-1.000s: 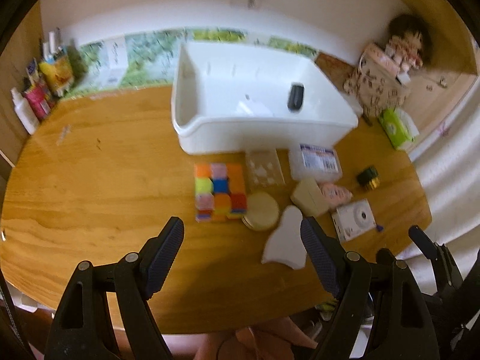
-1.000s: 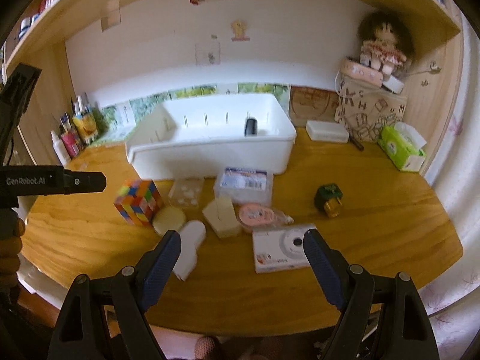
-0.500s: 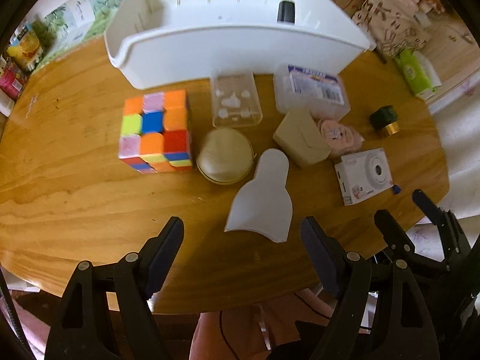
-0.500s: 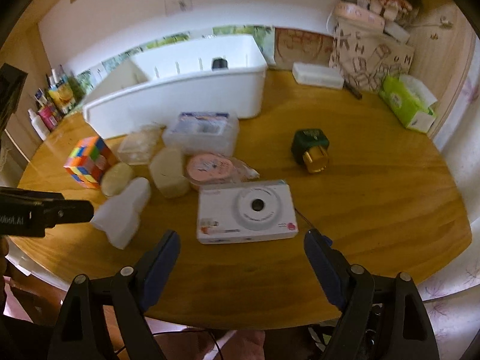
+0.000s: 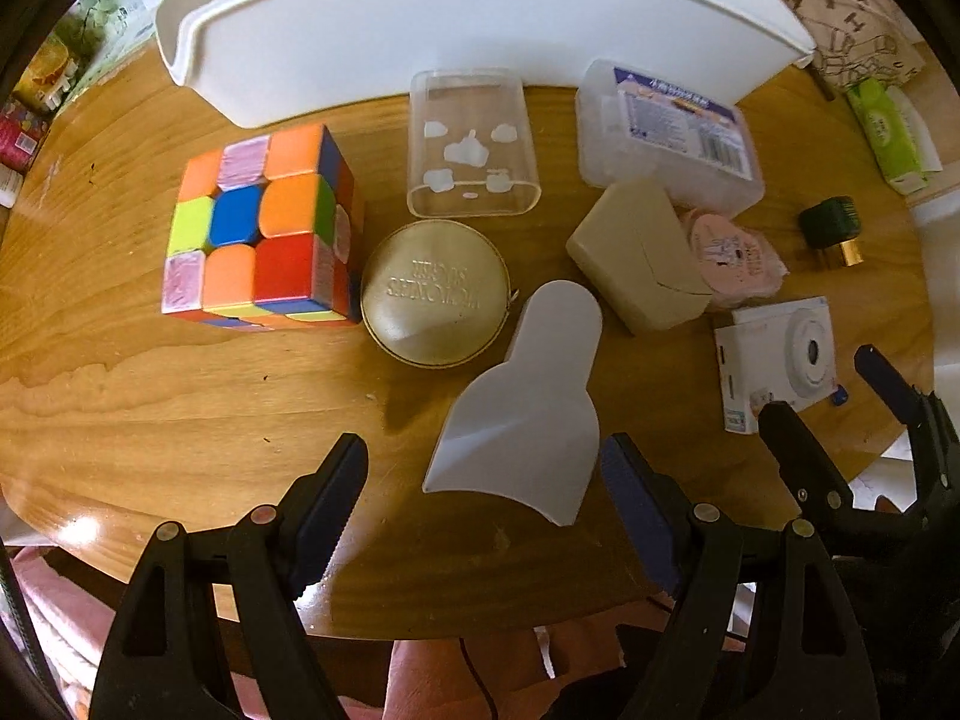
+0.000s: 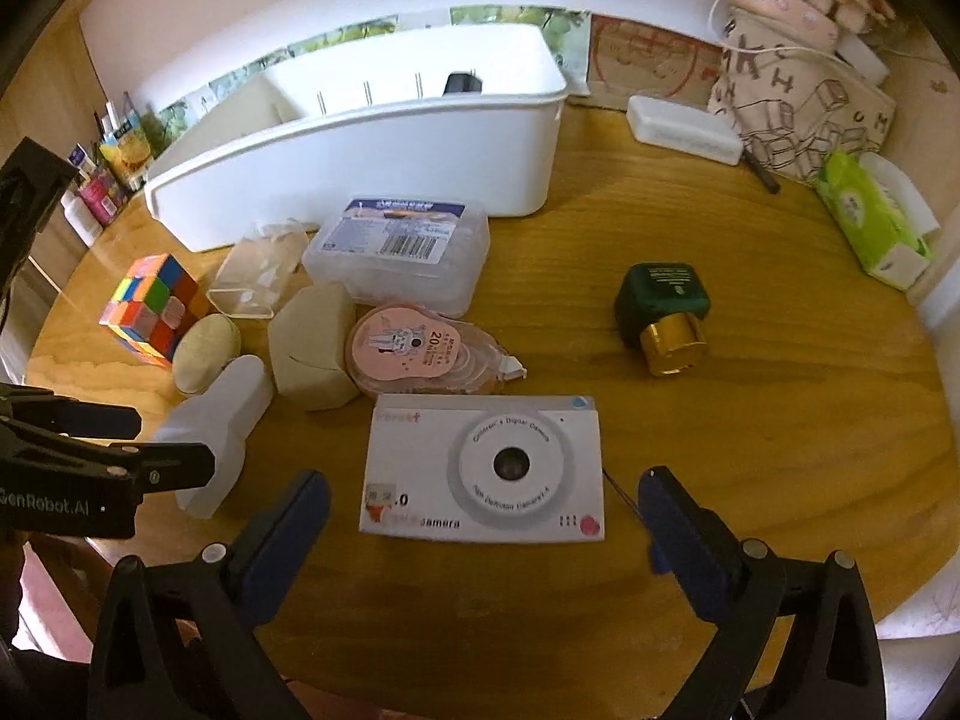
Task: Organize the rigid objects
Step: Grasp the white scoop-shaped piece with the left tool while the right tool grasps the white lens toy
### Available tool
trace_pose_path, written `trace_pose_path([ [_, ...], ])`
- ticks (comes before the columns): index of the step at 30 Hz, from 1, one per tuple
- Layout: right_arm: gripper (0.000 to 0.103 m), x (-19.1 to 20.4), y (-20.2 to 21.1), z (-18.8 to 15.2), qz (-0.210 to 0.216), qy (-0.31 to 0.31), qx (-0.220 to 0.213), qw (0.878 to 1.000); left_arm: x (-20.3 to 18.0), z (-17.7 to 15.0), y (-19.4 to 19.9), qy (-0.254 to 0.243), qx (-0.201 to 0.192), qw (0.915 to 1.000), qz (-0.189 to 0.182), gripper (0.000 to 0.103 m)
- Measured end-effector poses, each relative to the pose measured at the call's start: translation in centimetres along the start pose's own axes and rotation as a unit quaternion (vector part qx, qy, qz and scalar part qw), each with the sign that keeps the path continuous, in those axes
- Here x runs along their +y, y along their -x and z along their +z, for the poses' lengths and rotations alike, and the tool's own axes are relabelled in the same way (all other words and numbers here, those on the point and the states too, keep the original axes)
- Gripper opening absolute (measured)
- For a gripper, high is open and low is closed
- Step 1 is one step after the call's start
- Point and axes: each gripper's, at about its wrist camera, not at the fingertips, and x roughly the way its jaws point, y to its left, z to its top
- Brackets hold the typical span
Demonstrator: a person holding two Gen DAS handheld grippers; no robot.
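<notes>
In the left wrist view, the left gripper (image 5: 483, 480) is hanging half open and empty over the white scoop (image 5: 528, 414) at lower centre.

In the right wrist view, the right gripper (image 6: 480, 516) is opening its jaws wide around the toy camera (image 6: 483, 471), not yet touching; next it probably needs lowering and closing, then carrying to the white bin (image 6: 360, 156) at upper centre.

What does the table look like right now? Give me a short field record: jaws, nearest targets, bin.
left gripper: jaws open, empty, above the white bottle
right gripper: jaws opening, nothing gripped, the toy camera lies just ahead of them
bin: white, at the back of the table; one small black item inside
still on table: puzzle cube, round beige case, clear box, labelled plastic box, green and gold bottle
</notes>
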Motion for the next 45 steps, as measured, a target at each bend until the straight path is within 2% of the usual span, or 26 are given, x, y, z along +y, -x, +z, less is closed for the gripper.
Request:
trace_pose_path([
  [9,0.103,-0.1,-2.1,1.1,0.005,0.01,0.035,0.999,-0.7,1.7,-1.6,0.005,0.03,0.9995,0.003,0.083],
  [19,0.103,-0.4,-3.4,1.8,0.014,0.014,0.062,0.998,0.0,2.7,-2.5,0.011,0.04,0.9991,0.0,0.081],
  [23,0.097,-0.4,-3.8,2.1,0.017,0.027,0.07,0.997,-0.3,3.2,-2.7,0.008,0.044,0.999,0.0,0.081],
  [29,0.095,-0.3,-4.1,2.2,0.019,0.046,0.079,0.996,-1.7,3.4,-2.5,-0.007,0.046,0.9988,0.015,0.066],
  [31,0.095,-0.4,-4.2,2.3,0.024,0.056,0.081,0.995,-2.3,3.6,-2.3,-0.008,0.046,0.9988,0.017,0.061],
  [39,0.095,-0.8,-4.2,2.4,0.06,0.08,0.088,0.991,-2.9,4.0,-2.7,0.025,0.05,0.9981,0.027,0.06],
  [45,0.094,-1.7,-4.3,3.2,0.096,0.102,0.096,0.986,-2.6,2.8,-2.5,0.058,0.051,0.9966,0.027,0.06],
])
